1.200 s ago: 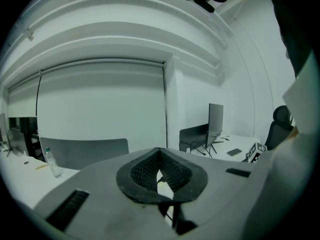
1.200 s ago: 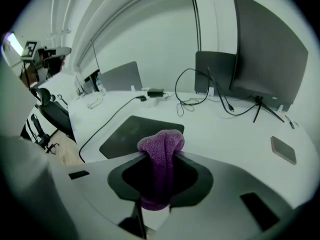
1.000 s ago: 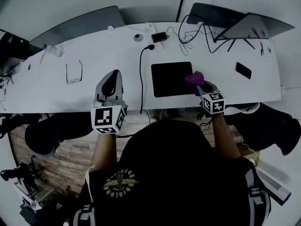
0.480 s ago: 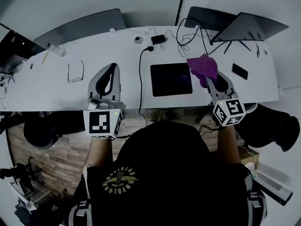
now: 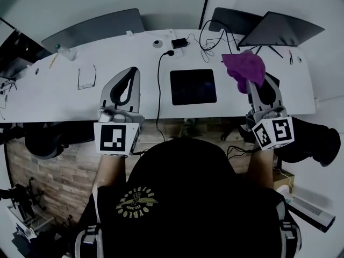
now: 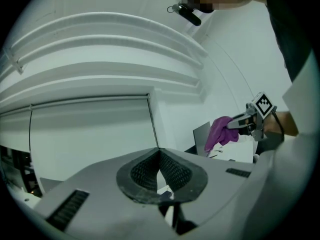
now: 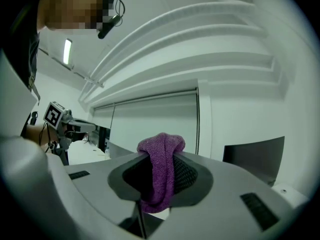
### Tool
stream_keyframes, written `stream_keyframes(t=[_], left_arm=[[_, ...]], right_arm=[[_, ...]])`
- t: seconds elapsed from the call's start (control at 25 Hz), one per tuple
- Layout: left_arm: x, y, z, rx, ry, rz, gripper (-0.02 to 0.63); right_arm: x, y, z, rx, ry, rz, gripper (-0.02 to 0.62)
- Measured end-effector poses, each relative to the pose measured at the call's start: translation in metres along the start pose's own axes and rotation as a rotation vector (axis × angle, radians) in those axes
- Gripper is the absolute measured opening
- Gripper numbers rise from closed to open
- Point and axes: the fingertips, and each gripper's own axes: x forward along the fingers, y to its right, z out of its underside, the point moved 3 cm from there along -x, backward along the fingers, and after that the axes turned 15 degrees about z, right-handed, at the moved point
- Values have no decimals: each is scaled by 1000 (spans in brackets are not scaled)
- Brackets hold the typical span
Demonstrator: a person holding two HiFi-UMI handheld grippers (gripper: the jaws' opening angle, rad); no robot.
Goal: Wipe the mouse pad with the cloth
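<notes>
White desk (image 5: 48,98) spreads ahead of us, with the black mouse pad (image 5: 193,86) lying flat between our grippers, just left of the right gripper (image 5: 249,83) and well right of the left gripper (image 5: 129,74). Our right jaws are clamped on the purple cloth (image 5: 244,64), which bunches over their tips, raised off the desk and clear of the pad. Our left jaws are pressed together on nothing. We judge no wiping is under way: the cloth must come down leftward onto the pad. Whether the pad has been wiped at all we cannot tell, as it shows only as a dark patch. Both gripper views point up at wall and ceiling, so neither shows the pad, and our body cuts off the desk's near edge.
</notes>
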Motion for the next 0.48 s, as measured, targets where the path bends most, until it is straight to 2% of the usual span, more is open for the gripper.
stream_keyframes(t=[0.2,0.48], left_arm=[[-10,8,-2,-9,50,15,2],[-13,22,11,-31,77,26,3]], right_arm=[[-9,1,9,32,0,15,89],[-23,2,21,19,-22,24,89]])
